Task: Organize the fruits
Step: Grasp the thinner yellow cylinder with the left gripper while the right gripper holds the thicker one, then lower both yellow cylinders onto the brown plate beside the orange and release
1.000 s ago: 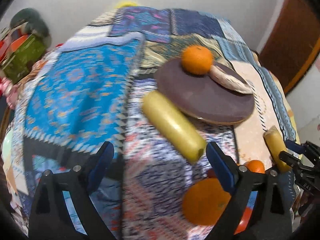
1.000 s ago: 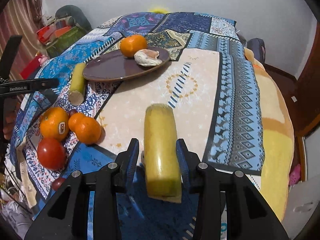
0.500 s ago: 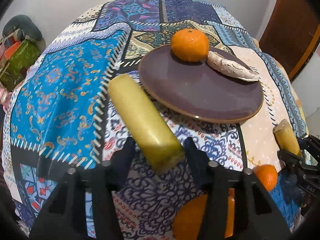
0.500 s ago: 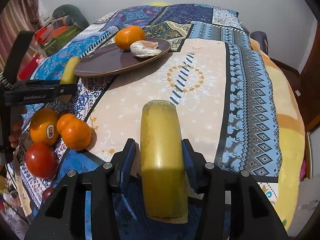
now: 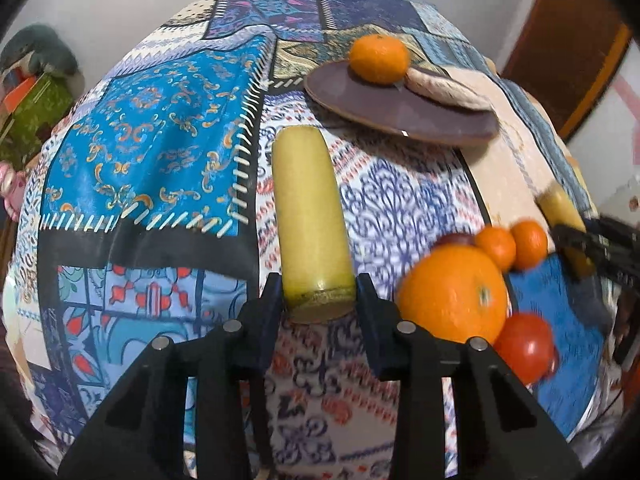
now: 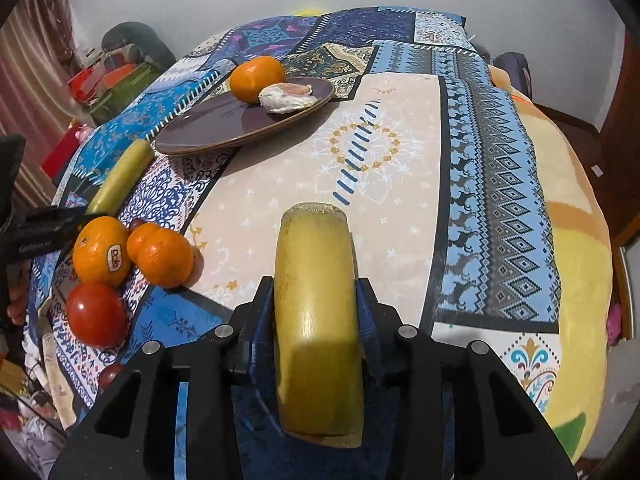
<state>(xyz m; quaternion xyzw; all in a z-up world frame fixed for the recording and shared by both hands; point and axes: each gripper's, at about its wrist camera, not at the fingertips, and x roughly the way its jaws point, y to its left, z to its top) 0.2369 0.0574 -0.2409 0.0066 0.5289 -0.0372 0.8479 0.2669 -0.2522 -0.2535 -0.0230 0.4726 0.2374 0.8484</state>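
My left gripper (image 5: 318, 304) has its jaws around the near end of a yellow-green banana piece (image 5: 310, 216) that lies on the patterned cloth; the pads touch its sides. My right gripper (image 6: 316, 320) is shut on a second banana piece (image 6: 316, 320) and holds it above the cloth. A brown plate (image 5: 384, 108) behind carries a mandarin (image 5: 378, 58) and a pale peeled piece (image 5: 444, 88). The plate (image 6: 224, 124) also shows in the right wrist view. A large orange (image 5: 454, 292), two mandarins (image 5: 512, 242) and a tomato (image 5: 524, 346) lie in a group.
The patterned cloth (image 6: 400, 152) covers a rounded surface that drops off at the right. Green and red boxes (image 6: 116, 80) stand off the far left edge. A white wall is behind. The orange with a sticker (image 6: 102, 256) sits next to the left gripper's arm.
My left gripper has come down over the lying banana piece and its jaws have narrowed from wide open to touching its near end. The right gripper keeps its banana piece, hardly moved.
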